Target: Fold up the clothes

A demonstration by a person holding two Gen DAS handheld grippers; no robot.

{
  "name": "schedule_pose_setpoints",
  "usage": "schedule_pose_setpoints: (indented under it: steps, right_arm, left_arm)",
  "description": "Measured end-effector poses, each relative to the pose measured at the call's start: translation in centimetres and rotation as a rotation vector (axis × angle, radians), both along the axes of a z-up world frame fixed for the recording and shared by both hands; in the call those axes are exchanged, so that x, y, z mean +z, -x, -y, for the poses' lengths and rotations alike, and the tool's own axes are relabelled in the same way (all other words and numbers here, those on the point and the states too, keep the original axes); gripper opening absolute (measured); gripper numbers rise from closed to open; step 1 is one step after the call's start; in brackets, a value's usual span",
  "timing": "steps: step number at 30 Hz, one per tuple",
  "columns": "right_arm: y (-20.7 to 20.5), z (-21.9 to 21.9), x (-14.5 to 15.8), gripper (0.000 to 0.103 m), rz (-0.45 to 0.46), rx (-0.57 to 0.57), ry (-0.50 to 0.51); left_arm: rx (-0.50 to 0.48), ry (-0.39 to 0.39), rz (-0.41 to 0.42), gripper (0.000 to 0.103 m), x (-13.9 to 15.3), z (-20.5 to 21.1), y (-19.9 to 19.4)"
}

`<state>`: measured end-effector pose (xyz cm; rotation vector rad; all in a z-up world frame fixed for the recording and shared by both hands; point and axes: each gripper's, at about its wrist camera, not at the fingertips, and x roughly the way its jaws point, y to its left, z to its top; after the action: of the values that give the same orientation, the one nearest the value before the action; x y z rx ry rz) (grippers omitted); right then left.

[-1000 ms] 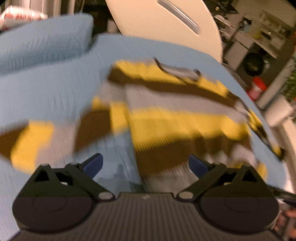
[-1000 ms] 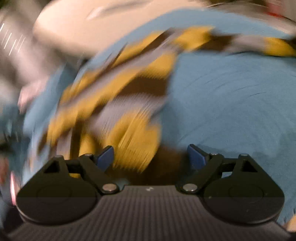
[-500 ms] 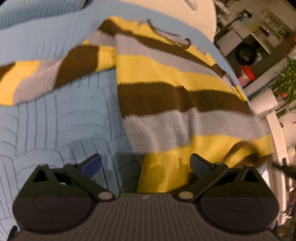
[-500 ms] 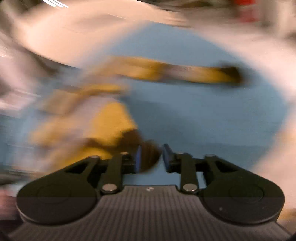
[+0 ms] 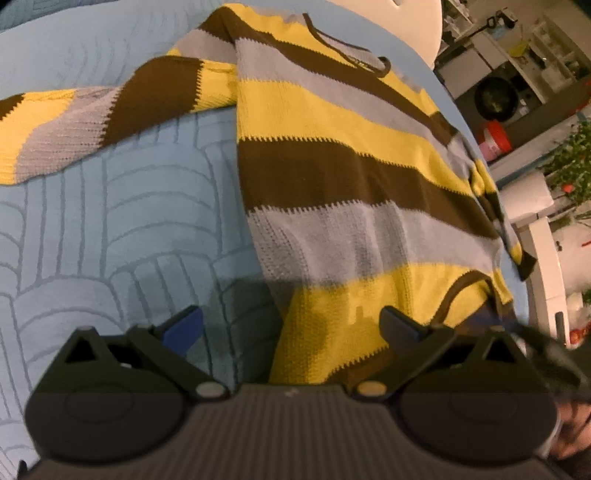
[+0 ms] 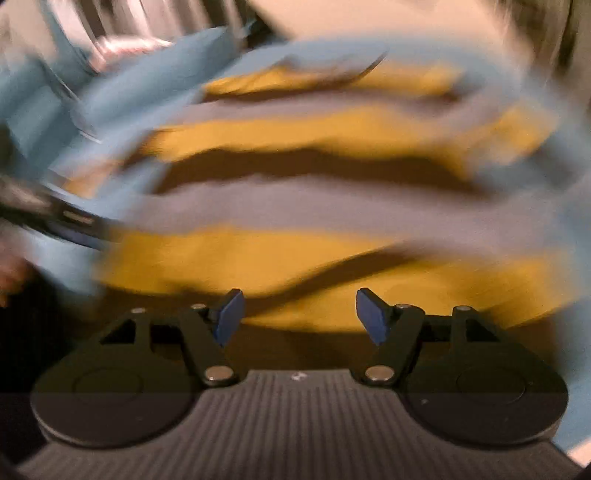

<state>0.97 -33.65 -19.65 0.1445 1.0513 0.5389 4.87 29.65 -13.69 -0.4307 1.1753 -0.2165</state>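
blue quilted bedspread (image 5: 110,229) with a stitched arch pattern covers the bed, and on it lies the sweater (image 5: 351,177), knitted in wide yellow, brown and grey bands. its body runs from the neckline at the top of the left wrist view down to the hem just in front of the left gripper (image 5: 291,325). one sleeve (image 5: 92,122) stretches out flat to the left across the bedspread. along the right edge of the body the other side looks bunched and folded in on itself, with a brown cuff or edge poking out near the bed's edge. behind the bed a pale headboard (image 5: 417,22) shows, and off to the right a cluttered room with shelves (image 5: 535,51), a red tub (image 5: 495,140) and a green plant (image 5: 569,166).

left gripper hovers low over the hem corner with its jaws spread wide; the yellow hem lies under the gap, but the blue pads (image 5: 181,328) grip nothing.

right wrist view is badly smeared. it shows the right gripper (image 6: 299,317) over the sweater's (image 6: 295,206) lower bands, jaws opening, pads (image 6: 229,314) apart and nothing pinched between them. whether they touch the knit i cannot tell.
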Motion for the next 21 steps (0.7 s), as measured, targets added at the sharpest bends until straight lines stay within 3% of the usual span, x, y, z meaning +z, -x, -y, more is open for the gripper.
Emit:
schedule_pose_setpoints:
  steps: [2,4,6,7,8,10,13,16,18,21]
  right_arm:
    - [0.4,-3.0,-1.9,0.07,-0.09,-0.021,-0.119]
    - [1.1,-5.0,-2.9,0.07,-0.104,-0.039,-0.152]
    - [2.1,-6.6,-2.8,0.04,-0.04,-0.001,-0.134]
    - [2.3,-7.1,-2.8,0.01,-0.023,0.02,-0.118]
    - [2.4,-8.0,-2.9,0.008,0.0,0.044,-0.093]
    - [2.7,-9.2,-3.2,0.007,0.02,0.086,-0.072]
    - [6.5,-11.1,-2.3,0.007,0.069,0.288,-0.109]
    - [8.9,-13.5,-2.6,0.01,0.015,0.467,-0.13]
    - [8.8,-13.7,-3.2,0.013,0.003,0.465,-0.051]
    - [6.5,-12.0,-2.9,0.036,-0.018,0.433,0.1]
  left_arm:
    - [0.016,0.003,0.021,0.103,0.3,-0.3,0.3]
    - [0.02,0.012,0.031,0.103,0.4,-0.5,0.4]
    - [0.016,0.018,0.023,0.103,0.4,-0.5,0.3]
    - [0.013,0.015,0.02,0.103,0.3,-0.4,0.2]
    - [0.01,0.011,0.018,0.103,0.3,-0.3,0.2]
    - [0.004,0.004,0.016,0.103,0.4,-0.1,0.1]
    - [0.0,0.0,0.016,0.103,0.5,0.0,0.2]
    - [-0.003,0.004,-0.005,0.103,0.3,0.0,0.1]
    - [-0.006,0.006,-0.024,0.103,0.2,0.0,0.1]
    - [-0.038,-0.009,-0.062,0.103,-0.1,0.4,-0.2]
